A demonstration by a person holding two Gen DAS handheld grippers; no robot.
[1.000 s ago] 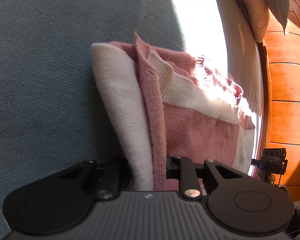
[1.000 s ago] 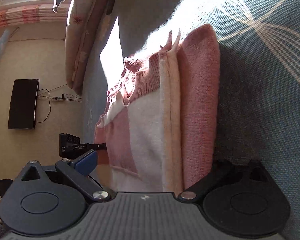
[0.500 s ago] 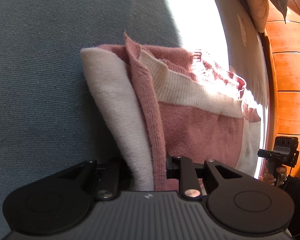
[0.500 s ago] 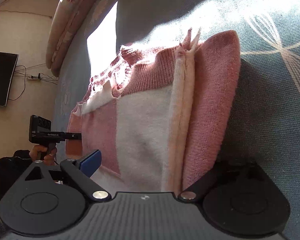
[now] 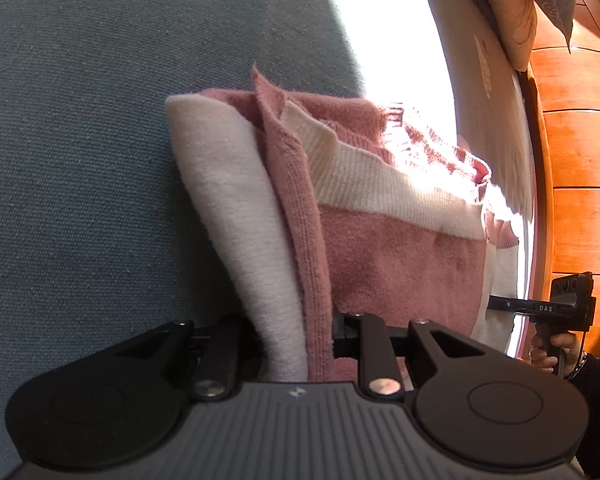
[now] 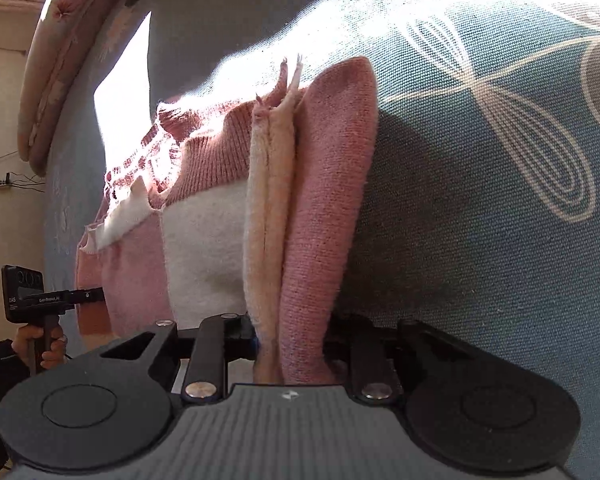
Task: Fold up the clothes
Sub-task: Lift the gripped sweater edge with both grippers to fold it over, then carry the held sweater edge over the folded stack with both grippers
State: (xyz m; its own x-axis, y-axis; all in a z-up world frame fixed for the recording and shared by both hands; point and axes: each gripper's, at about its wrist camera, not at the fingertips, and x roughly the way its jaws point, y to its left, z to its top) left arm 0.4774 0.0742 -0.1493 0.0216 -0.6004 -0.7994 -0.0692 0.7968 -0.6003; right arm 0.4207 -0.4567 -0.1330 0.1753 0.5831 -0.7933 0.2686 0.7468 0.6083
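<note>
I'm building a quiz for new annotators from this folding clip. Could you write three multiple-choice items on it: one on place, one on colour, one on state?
1. Where does the pink and cream knitted sweater hang?
A. Over a wooden floor
B. Over a blue-grey fabric bedspread
C. Inside a basket

2. Which colours make up the sweater?
A. Pink and cream
B. Green and black
C. Plain white

3. What is the state of the left hand-held gripper and the right hand-held gripper?
A. Both open, away from the cloth
B. Only the left is shut
C. Both shut on a bunched edge of the sweater

Answers:
1 B, the blue-grey fabric bedspread fills the view behind the garment.
2 A, pink and cream panels show in both wrist views.
3 C, folded layers run down between the fingers in each wrist view.
</note>
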